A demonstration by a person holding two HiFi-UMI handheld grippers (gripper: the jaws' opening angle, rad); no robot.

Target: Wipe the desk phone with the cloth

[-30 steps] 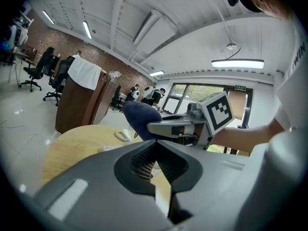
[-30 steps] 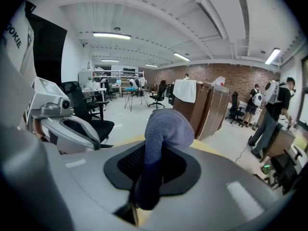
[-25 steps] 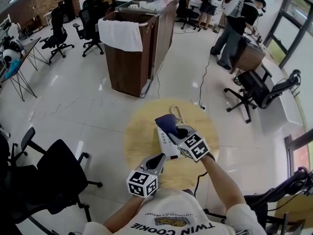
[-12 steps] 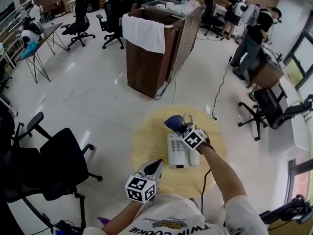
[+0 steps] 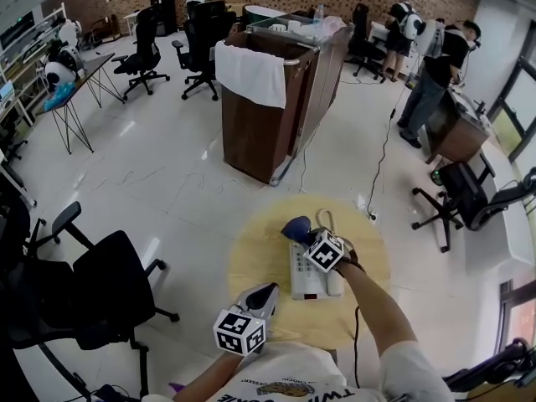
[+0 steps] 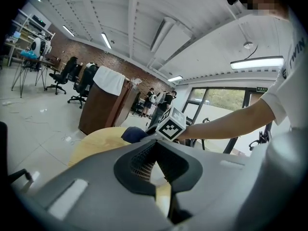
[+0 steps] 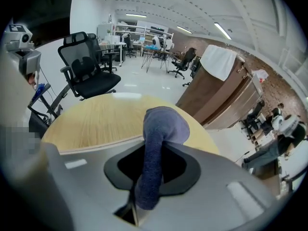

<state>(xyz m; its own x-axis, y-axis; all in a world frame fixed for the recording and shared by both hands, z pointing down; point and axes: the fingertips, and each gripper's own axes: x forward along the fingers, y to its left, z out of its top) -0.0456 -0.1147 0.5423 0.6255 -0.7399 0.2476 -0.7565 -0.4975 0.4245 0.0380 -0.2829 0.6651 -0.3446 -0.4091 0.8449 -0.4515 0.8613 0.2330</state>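
The blue cloth (image 5: 296,227) is clamped in the jaws of the right gripper (image 5: 308,237) at the 12 o'clock end of the white desk phone (image 5: 306,276), which lies on the round wooden table (image 5: 251,258). The left gripper (image 5: 261,295), jaws together on nothing, is held at the phone's 7 o'clock. For a good wipe, the cloth should be pressed flat and drawn toward 6 o'clock. No brand can be read on the phone.
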